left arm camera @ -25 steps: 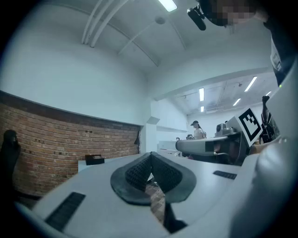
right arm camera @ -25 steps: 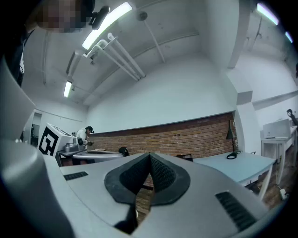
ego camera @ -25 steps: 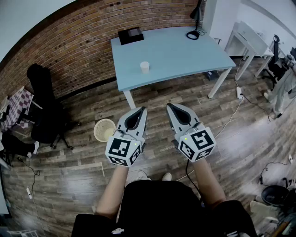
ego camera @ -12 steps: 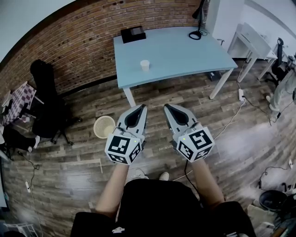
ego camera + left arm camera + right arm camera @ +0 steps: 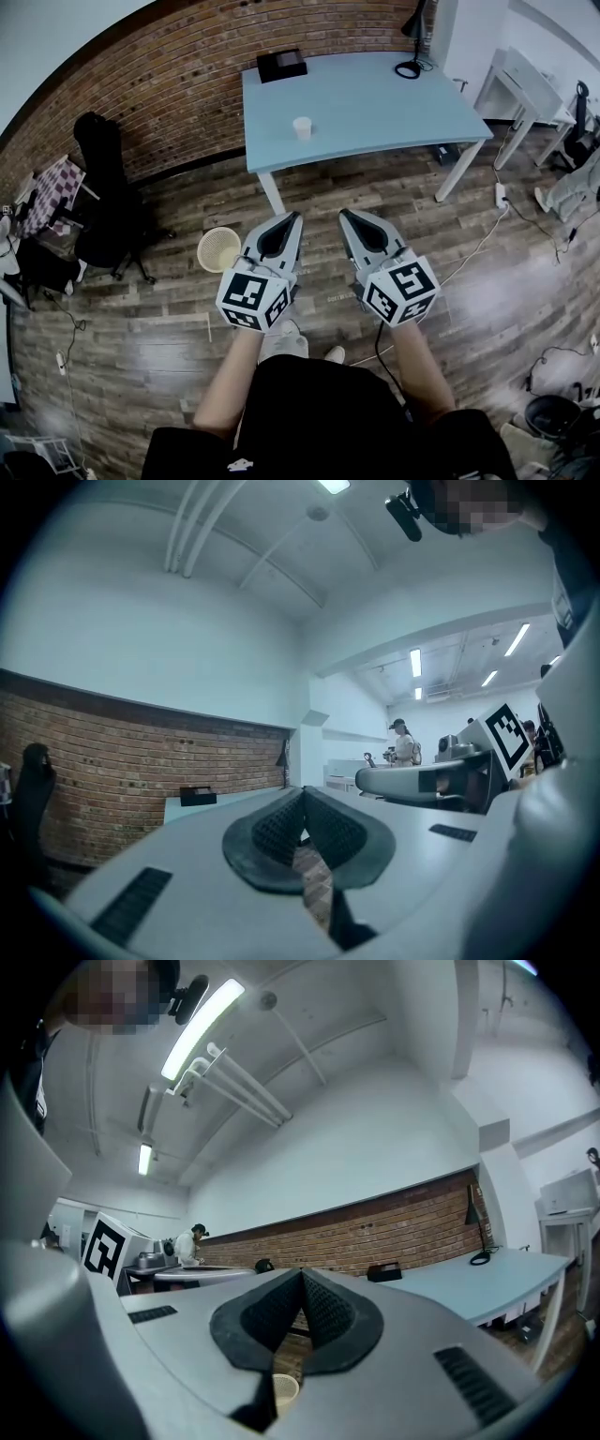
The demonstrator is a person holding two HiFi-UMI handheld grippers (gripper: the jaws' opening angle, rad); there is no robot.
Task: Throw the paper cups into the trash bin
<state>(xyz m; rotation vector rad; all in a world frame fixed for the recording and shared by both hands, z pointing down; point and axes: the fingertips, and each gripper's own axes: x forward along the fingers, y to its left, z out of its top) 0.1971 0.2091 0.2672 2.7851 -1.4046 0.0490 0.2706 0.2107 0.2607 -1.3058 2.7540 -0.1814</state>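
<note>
A single white paper cup [image 5: 302, 127] stands upright near the middle of the light blue table [image 5: 375, 108] ahead of me. A cream mesh trash bin [image 5: 218, 249] sits on the wood floor left of the table's front leg; its rim also peeks under the right jaws as the trash bin [image 5: 281, 1389]. Both grippers hang side by side above the floor, well short of the table. My left gripper [image 5: 289, 217] is shut with nothing in it, jaw tips touching [image 5: 302, 799]. My right gripper [image 5: 343, 215] is likewise shut and empty [image 5: 301, 1283].
A black box [image 5: 281, 65] and a black desk lamp [image 5: 411, 56] sit at the table's far edge against the brick wall. A black chair [image 5: 108, 211] stands at the left. White desks [image 5: 525, 89] and floor cables [image 5: 497, 202] lie to the right. A person [image 5: 404, 744] stands far off.
The view has shifted so the table, cup and bin sit slightly further right and lower. Both grippers stay shut in the same side-by-side pose.
</note>
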